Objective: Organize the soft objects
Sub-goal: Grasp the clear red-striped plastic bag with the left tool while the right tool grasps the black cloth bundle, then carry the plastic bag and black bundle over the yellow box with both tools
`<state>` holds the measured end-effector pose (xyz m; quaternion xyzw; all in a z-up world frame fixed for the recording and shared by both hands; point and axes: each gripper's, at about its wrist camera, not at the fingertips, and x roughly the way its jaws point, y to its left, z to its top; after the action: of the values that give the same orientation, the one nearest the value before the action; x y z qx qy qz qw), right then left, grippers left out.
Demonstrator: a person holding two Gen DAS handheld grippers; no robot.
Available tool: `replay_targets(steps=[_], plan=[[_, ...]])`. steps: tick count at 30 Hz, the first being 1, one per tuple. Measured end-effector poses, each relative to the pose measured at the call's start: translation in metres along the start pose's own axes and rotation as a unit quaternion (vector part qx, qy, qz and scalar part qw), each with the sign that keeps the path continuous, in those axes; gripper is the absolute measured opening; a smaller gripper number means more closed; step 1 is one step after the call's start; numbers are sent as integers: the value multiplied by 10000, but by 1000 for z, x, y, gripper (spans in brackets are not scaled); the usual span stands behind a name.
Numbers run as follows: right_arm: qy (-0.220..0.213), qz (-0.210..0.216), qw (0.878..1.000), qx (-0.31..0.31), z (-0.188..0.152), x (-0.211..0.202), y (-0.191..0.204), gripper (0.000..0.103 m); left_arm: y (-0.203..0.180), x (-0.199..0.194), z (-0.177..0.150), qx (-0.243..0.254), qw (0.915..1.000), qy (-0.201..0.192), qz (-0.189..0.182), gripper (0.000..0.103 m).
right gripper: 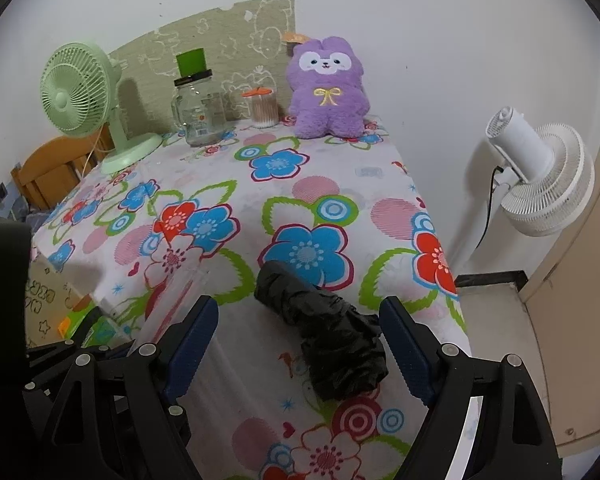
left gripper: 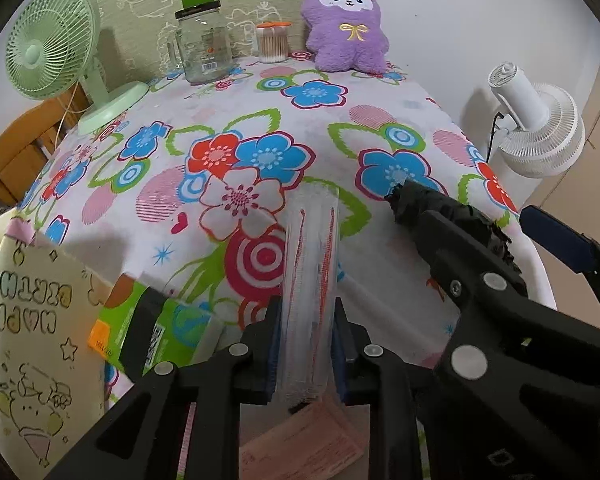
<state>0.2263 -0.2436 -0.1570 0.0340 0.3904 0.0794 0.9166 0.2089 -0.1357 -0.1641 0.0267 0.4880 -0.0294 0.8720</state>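
Left gripper [left gripper: 306,344] clamped on a clear plastic roll [left gripper: 310,280] with red print, pads touching both sides; roll's long axis runs 6 to 12 o'clock in the left wrist view, far end pointing toward the worktop [left gripper: 340,120] back. Right gripper [right gripper: 298,344] spread wide, jaws on either side of a black crumpled bag roll [right gripper: 324,336], not touching it. That roll lies on the floral cloth near the front edge, long axis from 11 to 5 o'clock in the right wrist view. Purple plush [right gripper: 327,88] upright at 12 o'clock against the wall, beside cotton swab jar [right gripper: 265,109], glass jar [right gripper: 198,110], green fan [right gripper: 80,92].
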Motion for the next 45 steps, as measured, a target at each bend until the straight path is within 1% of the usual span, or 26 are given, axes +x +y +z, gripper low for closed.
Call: replay_targets(steps=[4,6,9,11,13,15,17,18,22,27,32,36,42,45], plan=[[77,-43,9999,54,1,9,-5,85,-1,2,2,10,10000,-64,49,20],[113,-87,9999,60,1,12,-7,81,-2,3,2,22,9999,-82,64,20],[190,-21,9998,93,0,17,-9,78,-2,3,2,20,9999,-79,62,20],[214,5,9997,95,0,19,-9,72,-2,4,2,21,10000,-69,66,20],[288,-37,9995,85,0,21,-8,59,-2,4,3,42,9999,-74,81,20],[361,-17,9993,89,-1,23,-8,51,-3,4,2,74,9999,-92,103,20],[404,-19,9991,92,-2,24,-8,46,-3,4,2,90,9999,-95,112,20],[406,-21,9991,84,-2,23,-7,42,-3,4,1,93,9999,-94,112,20],[373,-52,9992,109,-3,18,-7,35,-2,3,1,84,9999,-80,71,20],[336,52,9993,179,-5,7,-4,33,-3,-5,-3,134,9998,-102,-47,20],[227,56,9996,152,-8,-9,5,34,-4,-17,-10,173,9996,-191,-92,20],[188,-119,9996,157,-11,-22,9,34,-4,-25,-15,166,9995,-256,-73,20],[140,-116,9996,221,-17,-40,12,34,-3,-42,-24,190,9991,-372,-95,20],[158,-193,9994,245,-19,-48,13,34,-2,-50,-28,198,9988,-434,-80,20]])
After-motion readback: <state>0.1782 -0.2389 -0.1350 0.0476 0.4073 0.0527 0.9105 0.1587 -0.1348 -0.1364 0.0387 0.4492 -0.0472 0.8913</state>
